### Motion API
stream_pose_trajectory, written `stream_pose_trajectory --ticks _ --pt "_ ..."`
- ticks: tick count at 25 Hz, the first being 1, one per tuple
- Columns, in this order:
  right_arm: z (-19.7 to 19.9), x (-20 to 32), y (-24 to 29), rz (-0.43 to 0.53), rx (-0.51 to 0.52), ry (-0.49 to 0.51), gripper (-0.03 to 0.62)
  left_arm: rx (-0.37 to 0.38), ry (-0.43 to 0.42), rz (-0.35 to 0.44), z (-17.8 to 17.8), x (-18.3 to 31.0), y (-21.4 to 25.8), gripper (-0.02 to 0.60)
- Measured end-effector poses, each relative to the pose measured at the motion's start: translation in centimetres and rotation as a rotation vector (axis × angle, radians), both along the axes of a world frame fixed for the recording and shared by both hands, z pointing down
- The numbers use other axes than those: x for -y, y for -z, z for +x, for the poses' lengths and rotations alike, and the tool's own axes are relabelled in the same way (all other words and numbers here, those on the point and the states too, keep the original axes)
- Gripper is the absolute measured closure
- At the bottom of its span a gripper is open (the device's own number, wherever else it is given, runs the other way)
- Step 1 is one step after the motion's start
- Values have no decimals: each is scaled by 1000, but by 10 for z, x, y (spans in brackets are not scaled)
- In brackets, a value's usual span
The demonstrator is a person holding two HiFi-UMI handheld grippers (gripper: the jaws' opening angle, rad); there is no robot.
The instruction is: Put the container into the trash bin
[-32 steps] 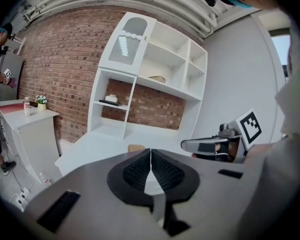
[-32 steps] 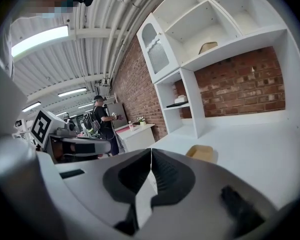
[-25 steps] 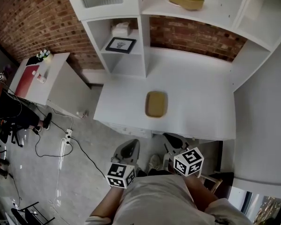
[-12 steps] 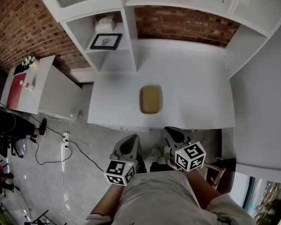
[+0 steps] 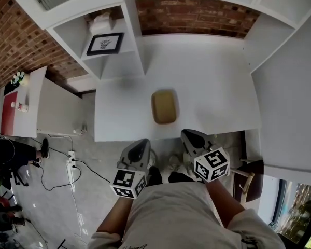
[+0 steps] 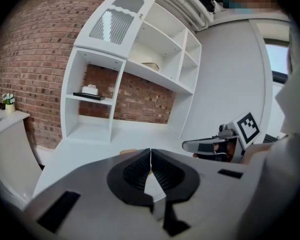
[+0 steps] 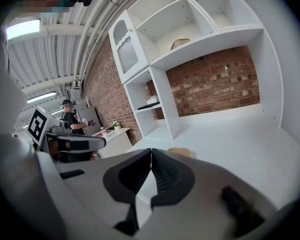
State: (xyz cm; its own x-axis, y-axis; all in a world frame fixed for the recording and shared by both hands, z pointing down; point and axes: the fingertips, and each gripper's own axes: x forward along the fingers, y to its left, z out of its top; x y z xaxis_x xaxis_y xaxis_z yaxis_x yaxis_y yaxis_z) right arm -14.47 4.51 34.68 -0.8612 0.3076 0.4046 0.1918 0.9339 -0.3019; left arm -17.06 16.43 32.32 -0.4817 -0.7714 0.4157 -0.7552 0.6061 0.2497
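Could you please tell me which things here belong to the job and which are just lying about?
Job: container on the desk; left gripper, right gripper, both shut, empty; no trash bin made out.
Lying about: framed picture; power strip; potted plant.

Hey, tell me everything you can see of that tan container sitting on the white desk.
The mustard-tan rectangular container is a shallow tray with rounded corners and a raised rim, matte, perhaps moulded fibre or plastic. It looks empty. It lies flat, open side up, near the front edge of the white desk. Only the desk touches it; the left gripper and right gripper, both shut, hang short of it.
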Motion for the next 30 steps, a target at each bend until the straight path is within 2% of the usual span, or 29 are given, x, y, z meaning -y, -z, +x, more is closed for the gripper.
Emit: stream_pose_trajectory --ticks 17,30 --pt "-45 19 -29 25 -58 -80 566 -22 -74 -7 -57 18 -23 565" --pt "-74 40 -59 14 -109 -120 566 -56 -94 -25 -89 31 -44 564"
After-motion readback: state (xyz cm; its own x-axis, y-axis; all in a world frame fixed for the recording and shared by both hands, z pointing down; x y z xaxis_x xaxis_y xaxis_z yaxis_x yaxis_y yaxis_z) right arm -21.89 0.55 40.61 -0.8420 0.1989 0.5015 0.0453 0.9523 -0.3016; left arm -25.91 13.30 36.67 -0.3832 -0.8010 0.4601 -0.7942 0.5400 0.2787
